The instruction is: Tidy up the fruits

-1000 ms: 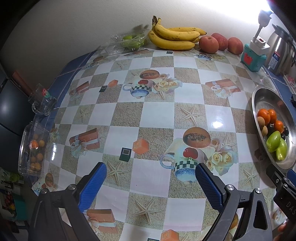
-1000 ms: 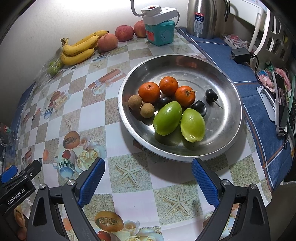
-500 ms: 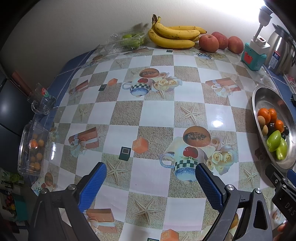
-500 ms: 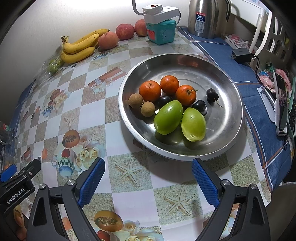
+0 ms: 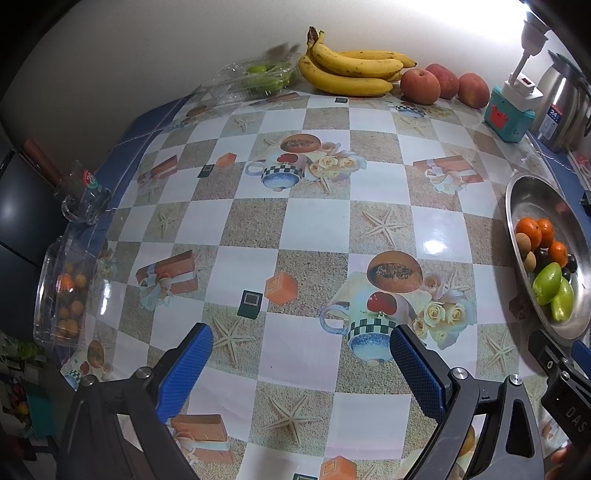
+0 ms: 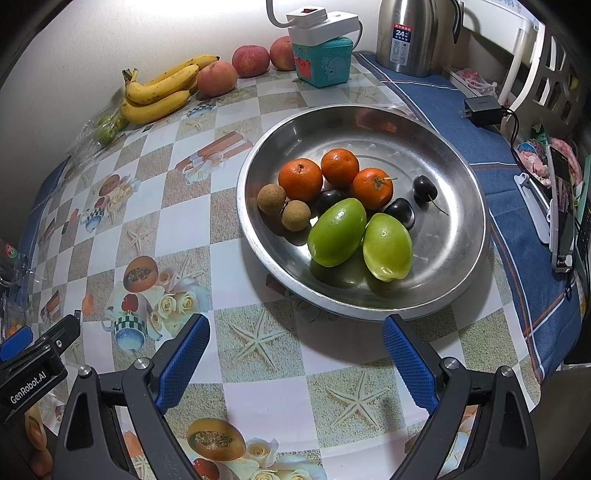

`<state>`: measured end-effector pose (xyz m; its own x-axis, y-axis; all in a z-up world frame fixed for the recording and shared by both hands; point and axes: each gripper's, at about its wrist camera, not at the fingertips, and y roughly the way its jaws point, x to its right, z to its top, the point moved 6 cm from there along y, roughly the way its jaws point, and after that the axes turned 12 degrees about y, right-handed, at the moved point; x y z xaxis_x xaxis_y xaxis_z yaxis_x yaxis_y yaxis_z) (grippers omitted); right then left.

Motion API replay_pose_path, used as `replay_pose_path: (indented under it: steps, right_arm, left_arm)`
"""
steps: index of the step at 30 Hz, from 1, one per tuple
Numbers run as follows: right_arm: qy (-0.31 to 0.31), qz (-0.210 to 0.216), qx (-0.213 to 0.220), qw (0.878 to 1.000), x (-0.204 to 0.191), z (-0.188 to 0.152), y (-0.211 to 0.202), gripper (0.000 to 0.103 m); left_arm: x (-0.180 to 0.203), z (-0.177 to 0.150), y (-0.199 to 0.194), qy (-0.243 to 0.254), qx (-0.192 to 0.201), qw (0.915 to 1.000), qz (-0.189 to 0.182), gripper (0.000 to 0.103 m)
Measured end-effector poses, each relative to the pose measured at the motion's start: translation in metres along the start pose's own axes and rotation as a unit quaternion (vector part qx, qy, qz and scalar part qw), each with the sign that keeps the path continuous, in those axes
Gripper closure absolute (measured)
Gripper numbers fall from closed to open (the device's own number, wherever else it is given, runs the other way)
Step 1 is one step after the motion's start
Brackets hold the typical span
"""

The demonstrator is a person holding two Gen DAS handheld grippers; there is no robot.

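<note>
Checkered tablecloth (image 6: 258, 398) carries the fruit bowl (image 6: 458, 206) just beyond the empty right gripper (image 6: 295, 343).

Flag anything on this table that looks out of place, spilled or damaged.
Nothing is spilled or damaged. The oddest thing is the white power strip perched on top of the teal box, overhanging it. The metal tray holds mixed fruit in one pile, while the bananas lie loose by the wall.

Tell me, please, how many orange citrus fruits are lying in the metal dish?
3, clustered at the far side of the metal dish: one on the left, one in the middle at the back, one on the right. None appears hidden.
</note>
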<state>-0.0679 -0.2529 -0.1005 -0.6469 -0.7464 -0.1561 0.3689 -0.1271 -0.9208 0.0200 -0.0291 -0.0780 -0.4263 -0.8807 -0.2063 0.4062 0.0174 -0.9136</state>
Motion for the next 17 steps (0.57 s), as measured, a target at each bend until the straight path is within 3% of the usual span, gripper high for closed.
replay_pose_path:
  steps: [9,13,17]
  right_arm:
    - [0.001,0.0,0.001,1.0,0.001,0.0,0.0,0.008]
    - [0.001,0.0,0.0,1.0,0.001,0.0,0.0,0.008]
    - [0.004,0.0,0.0,1.0,0.002,0.0,-0.001,0.008]
  left_arm:
    - [-0.002,0.002,-0.002,-0.006,0.005,1.0,0.0,0.005]
    - [-0.006,0.004,-0.009,-0.012,0.026,0.9996,0.006,0.005]
    - [-0.014,0.003,-0.005,-0.028,0.016,0.9995,0.005,0.005]
